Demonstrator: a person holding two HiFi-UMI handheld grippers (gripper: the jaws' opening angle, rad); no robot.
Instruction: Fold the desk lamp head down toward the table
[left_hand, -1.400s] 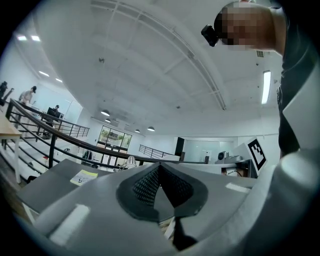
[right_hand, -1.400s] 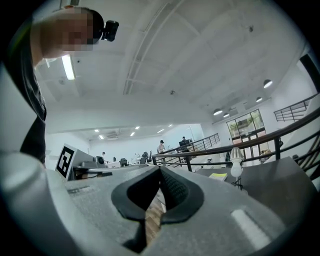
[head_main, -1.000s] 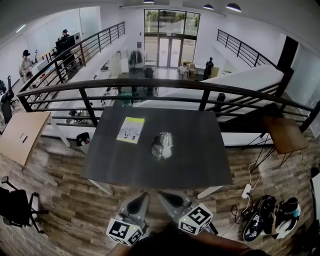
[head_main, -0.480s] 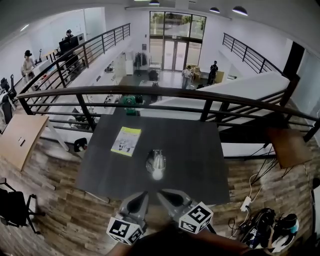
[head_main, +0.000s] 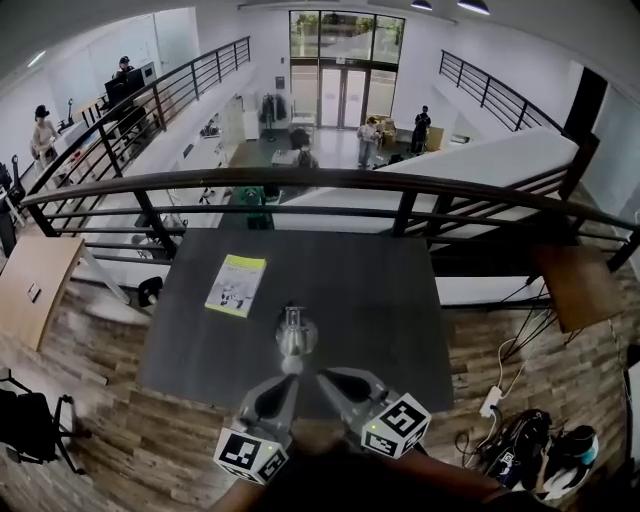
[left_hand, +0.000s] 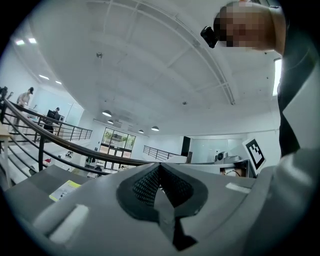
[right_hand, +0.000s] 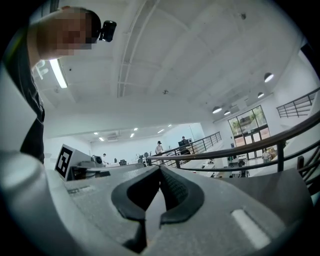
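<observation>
A silver desk lamp (head_main: 294, 332) stands near the front edge of the dark table (head_main: 385, 300), seen from above, with a bright spot at its near end. My left gripper (head_main: 289, 381) and right gripper (head_main: 326, 377) hover side by side just in front of the lamp, both pointing level toward the table. Neither touches the lamp. In the left gripper view the left gripper (left_hand: 159, 166) has its jaws pressed together with nothing between them. The right gripper (right_hand: 160, 169) looks the same in its own view.
A yellow-green booklet (head_main: 236, 284) lies on the table's left part. A dark railing (head_main: 330, 181) runs right behind the table, over a drop to a lower floor. A brown side table (head_main: 572, 276), bags (head_main: 545, 445), a wooden desk (head_main: 35, 285) and a chair (head_main: 30, 425) stand around.
Both grippers and the view have advanced toward the table. The lamp now sits much nearer the gripper tips. Both pairs of jaws have stayed shut.
</observation>
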